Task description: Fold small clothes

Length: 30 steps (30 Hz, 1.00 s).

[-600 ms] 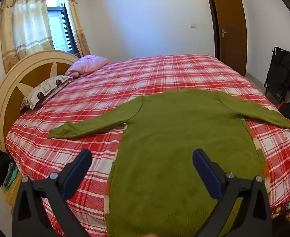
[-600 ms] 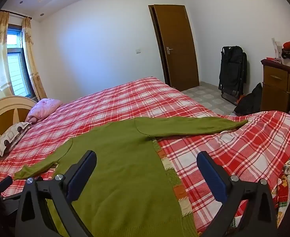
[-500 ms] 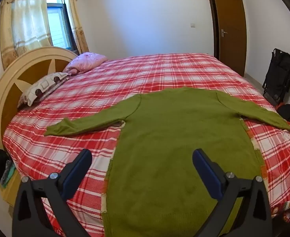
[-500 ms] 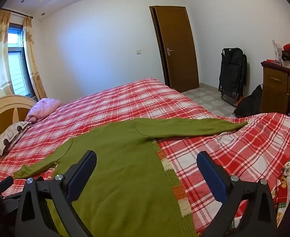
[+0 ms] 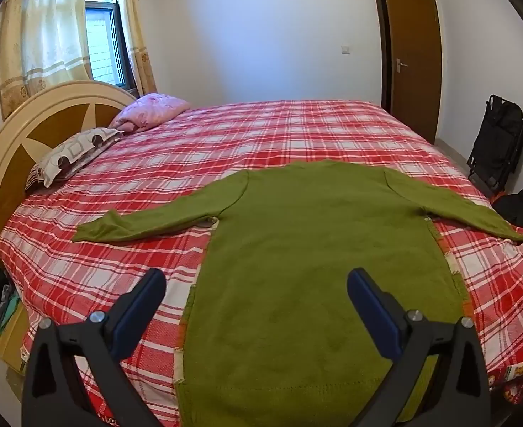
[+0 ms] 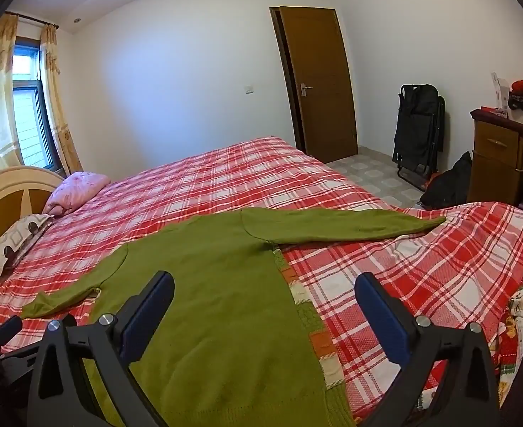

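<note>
- On the bed, a green sweater lay flat, sleeves spread to both sides.
- Left gripper and right gripper hovered above its hem, jaws wide apart, nothing between them.
- Sweater looked soft, light and floppy; a cuff or hem corner seemed the best place to grasp.

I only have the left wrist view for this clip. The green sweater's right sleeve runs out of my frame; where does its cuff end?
Observer: The cuff lies flat on the plaid bedspread, near the bed's corner.
Operator: Is the right gripper holding anything?
Observer: No. The right gripper is open above the green sweater, nothing between its pads.
Operator: Anything beyond that corner?
Observer: A wooden dresser with clothes piled on top.
</note>
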Available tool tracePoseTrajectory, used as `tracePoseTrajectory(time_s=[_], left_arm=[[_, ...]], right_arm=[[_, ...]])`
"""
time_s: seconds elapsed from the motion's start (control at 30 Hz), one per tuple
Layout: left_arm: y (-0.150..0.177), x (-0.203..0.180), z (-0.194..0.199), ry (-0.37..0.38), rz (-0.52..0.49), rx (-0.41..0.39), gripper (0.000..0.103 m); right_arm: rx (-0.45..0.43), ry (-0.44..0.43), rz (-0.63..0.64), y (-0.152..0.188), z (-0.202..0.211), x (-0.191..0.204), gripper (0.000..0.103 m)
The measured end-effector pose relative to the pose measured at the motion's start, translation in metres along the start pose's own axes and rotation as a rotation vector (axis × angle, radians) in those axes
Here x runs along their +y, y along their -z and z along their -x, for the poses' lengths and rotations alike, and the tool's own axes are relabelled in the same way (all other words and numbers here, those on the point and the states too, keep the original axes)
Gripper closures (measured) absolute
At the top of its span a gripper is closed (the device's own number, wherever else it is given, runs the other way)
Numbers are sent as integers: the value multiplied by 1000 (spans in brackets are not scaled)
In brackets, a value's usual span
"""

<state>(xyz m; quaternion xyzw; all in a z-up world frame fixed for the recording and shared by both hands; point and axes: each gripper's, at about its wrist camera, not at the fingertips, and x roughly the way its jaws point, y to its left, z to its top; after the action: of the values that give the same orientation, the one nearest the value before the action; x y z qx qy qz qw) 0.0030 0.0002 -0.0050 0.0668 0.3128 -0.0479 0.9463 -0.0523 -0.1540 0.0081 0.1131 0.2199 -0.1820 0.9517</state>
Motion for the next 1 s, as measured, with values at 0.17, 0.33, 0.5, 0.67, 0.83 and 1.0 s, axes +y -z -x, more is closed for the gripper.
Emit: tracePoseTrajectory(time_s=[0.17, 0.33, 0.5, 0.67, 0.83, 1.0], left_arm=[[1, 0, 0, 5, -1, 1, 0], [0, -3, 0, 8, -13, -9, 0], [2, -3, 0, 11, -12, -10, 0], [2, -5, -2, 13, -12, -11, 0], [3, -5, 1, 9, -10, -11, 0], [4, -9, 2, 9, -9, -11, 0]], right_arm=[[3, 0, 5, 1, 0, 1, 1], [5, 0, 5, 2, -1, 1, 1], [13, -1, 2, 3, -3, -1, 1], [18, -2, 3, 4, -4, -1, 1], [19, -2, 2, 4, -4, 0, 1], [20, -2, 4, 4, -4, 0, 1]])
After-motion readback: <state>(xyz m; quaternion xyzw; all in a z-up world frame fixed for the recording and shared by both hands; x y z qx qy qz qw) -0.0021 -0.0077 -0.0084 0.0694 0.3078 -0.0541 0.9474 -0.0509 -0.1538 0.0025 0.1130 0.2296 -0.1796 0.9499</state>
